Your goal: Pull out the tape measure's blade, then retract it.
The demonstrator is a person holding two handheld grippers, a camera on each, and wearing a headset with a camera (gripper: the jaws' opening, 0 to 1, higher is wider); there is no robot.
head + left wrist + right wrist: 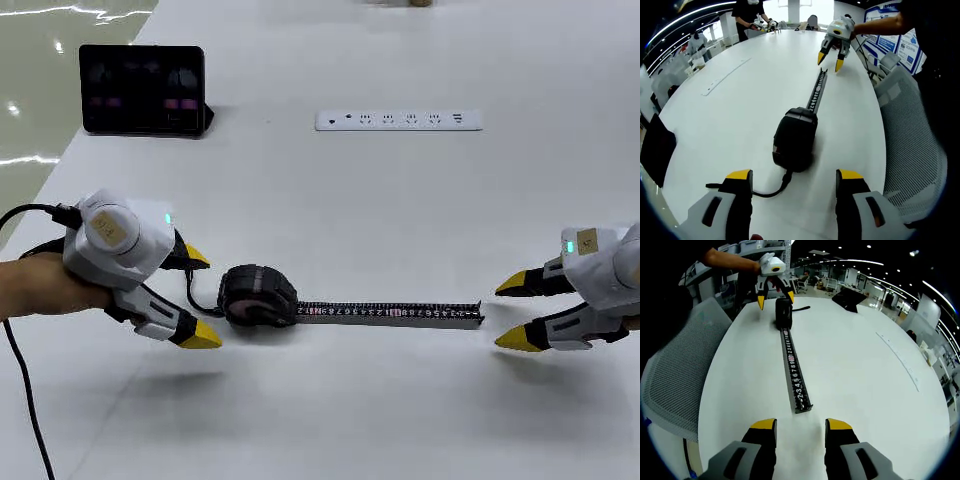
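A black tape measure lies on the white table, its blade drawn out to the right and lying flat. My left gripper is open just left of the case, jaws on either side of its wrist strap, not touching the case. My right gripper is open a short way right of the blade's hooked end, holding nothing. The left gripper view shows the blade running toward the right gripper; the right gripper view shows the case and left gripper far off.
A dark tablet stands at the back left and a white power strip lies at the back middle. A mesh chair stands by the table's near edge. People work at the table's far end.
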